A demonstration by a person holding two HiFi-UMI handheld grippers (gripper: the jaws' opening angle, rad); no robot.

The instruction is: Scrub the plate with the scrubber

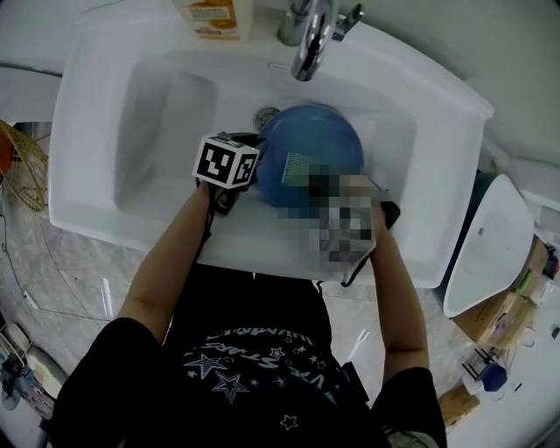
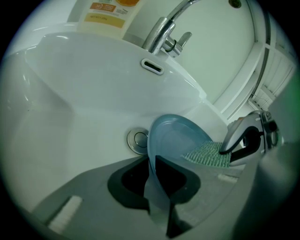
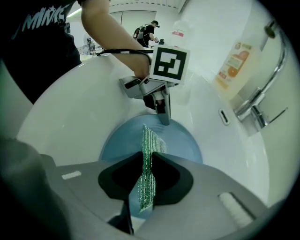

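White ceramic sink basin [image 1: 96, 175], seen from above; fittings on the far rim.

- Chrome tap with side lever [image 1: 308, 44], its spout reaching over the bowl.
- Narrow overflow slot [image 2: 152, 66] in the back wall, below the tap.
- Round metal drain plug [image 2: 137, 140] in the bowl floor.
- Pale soap bottle with orange label [image 1: 214, 16], standing on the rim to the left of the tap.
- Round blue plate [image 1: 319, 140], inside the bowl under the spout and just beside the drain plug, tipped up on its edge rather than lying flat.
- Green mesh scrubber pad [image 3: 149, 140], its free end lying against the plate's face.
- Left claw [image 2: 158, 197], clamped on the plate's rim, which runs straight between the two jaws; black-and-white marker cube [image 1: 226, 161] on top.
- Right claw [image 3: 146, 185], pinched narrow on the scrubber pad, with the mesh bunched in the grip.
- Person: black star-print shirt [image 1: 245, 367], bare forearms.
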